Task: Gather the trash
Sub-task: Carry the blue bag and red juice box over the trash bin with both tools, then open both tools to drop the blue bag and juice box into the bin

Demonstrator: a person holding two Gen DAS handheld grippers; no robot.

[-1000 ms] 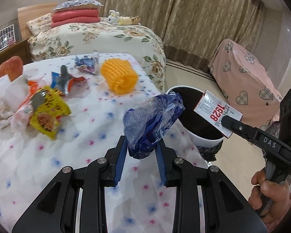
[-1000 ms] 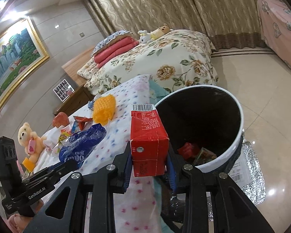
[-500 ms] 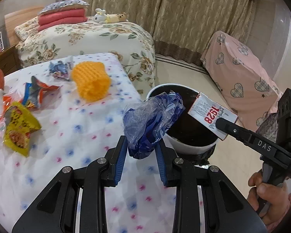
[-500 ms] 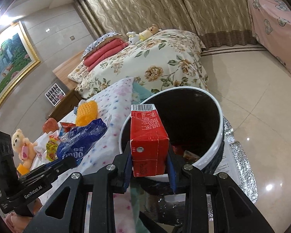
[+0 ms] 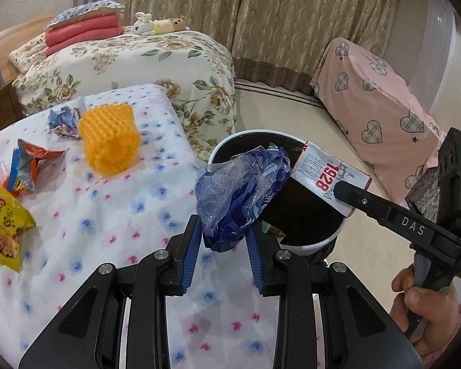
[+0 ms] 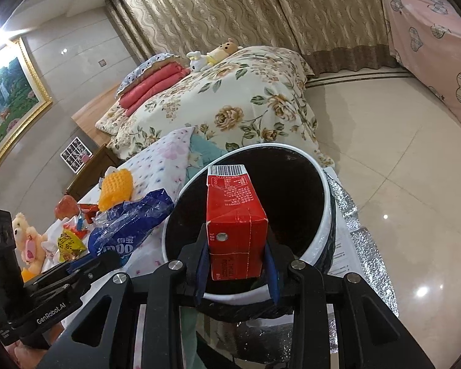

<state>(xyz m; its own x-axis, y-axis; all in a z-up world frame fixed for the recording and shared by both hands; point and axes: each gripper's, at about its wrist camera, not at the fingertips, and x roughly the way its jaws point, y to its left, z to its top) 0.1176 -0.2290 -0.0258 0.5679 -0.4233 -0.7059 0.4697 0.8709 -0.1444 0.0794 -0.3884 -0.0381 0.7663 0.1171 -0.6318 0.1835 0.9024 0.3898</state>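
Trash bin (image 6: 322,184) gapes beneath my red carton (image 6: 235,224), clenched in my right jaws; left jaws grip the blue wrapper (image 5: 239,196); I should centre both before letting go.

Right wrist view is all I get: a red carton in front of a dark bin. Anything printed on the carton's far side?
Observer: Yes. The left wrist view shows the carton has a white face with 1928 in red.
Operator: Is the blue bag beside it lying loose?
Observer: No, the left gripper is shut on the blue bag, with a pad on either side.
Operator: Is the bin empty?
Observer: No, a bit of wrapper shows low inside the bin.
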